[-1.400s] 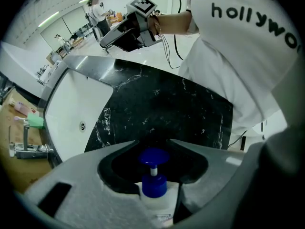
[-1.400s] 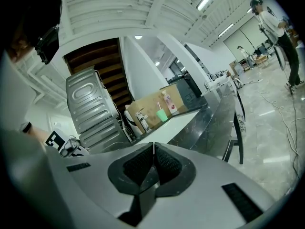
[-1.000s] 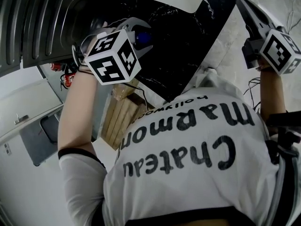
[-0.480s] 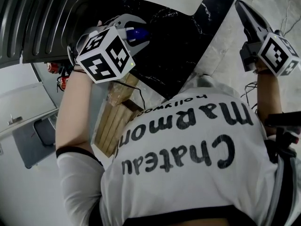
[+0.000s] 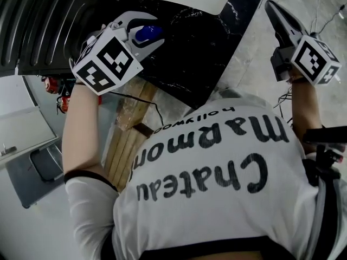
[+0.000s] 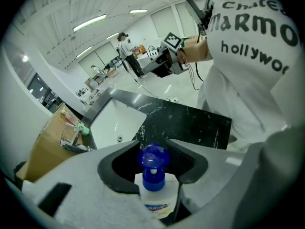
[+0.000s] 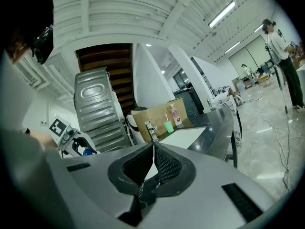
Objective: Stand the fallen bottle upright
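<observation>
A white bottle [image 6: 155, 194] with a blue cap [image 6: 153, 157] sits between the jaws of my left gripper [image 6: 152, 143], which is shut on its body. The cap points out along the jaws, over the black marble counter [image 6: 190, 123]. In the head view the blue cap [image 5: 147, 33] shows between the white fingers of the left gripper [image 5: 156, 35], above the counter [image 5: 200, 53]. My right gripper [image 5: 269, 5] is raised at the far right, off the counter's edge. Its jaws [image 7: 153, 147] are shut with nothing in them.
A white sink [image 6: 114, 123] is set into the counter, with a faucet [image 7: 151, 130], a green cup [image 7: 168, 126] and a cardboard box [image 7: 157, 113] behind it. A grey ribbed metal panel [image 5: 43, 20] stands at the left and wooden pallets [image 5: 127, 129] lie below. People stand in the far hall.
My left gripper has risen and drifted left in the head view, carrying the bottle. The right gripper has also moved up and slightly left, still shut.
</observation>
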Available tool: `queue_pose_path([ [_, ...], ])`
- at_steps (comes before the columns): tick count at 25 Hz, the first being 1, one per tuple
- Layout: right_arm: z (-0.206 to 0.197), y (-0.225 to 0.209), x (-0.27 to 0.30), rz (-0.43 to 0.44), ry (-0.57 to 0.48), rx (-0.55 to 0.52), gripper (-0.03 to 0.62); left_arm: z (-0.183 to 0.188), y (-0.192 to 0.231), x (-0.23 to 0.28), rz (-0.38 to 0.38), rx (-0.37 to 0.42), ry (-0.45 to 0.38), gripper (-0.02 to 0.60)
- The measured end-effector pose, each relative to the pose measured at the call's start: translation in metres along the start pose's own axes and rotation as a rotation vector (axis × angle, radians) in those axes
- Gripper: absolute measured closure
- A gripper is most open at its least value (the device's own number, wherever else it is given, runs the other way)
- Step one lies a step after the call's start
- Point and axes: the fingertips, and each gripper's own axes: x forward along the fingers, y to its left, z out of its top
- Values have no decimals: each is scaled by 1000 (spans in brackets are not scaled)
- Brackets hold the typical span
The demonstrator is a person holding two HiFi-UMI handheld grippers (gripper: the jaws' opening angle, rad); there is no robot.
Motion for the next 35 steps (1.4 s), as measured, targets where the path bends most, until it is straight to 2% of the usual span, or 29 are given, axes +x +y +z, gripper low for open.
queue_pose_path([
  [7,-1,53,-22,-57,-41,-12,579,-10,10,-33,86,-59,-147,402],
  [10,-4,80,-27,-61,-53,-10,580,-16,13,-48,131,-90,-201,402],
  [15,-5,127,-40,-78,-78,-70,579,-30,6,-77,206,-124,-289,402],
  [19,-8,146,-38,-80,-66,-81,579,-41,8,-90,242,-181,-346,402],
  [22,-9,153,-32,-77,-51,-85,579,-49,9,-96,250,-222,-365,402],
  [26,-13,171,-26,-63,-44,-93,579,-56,4,-107,267,-235,-391,402],
  [35,-22,205,-6,15,-8,-121,579,-75,1,-122,326,-304,-401,402],
])
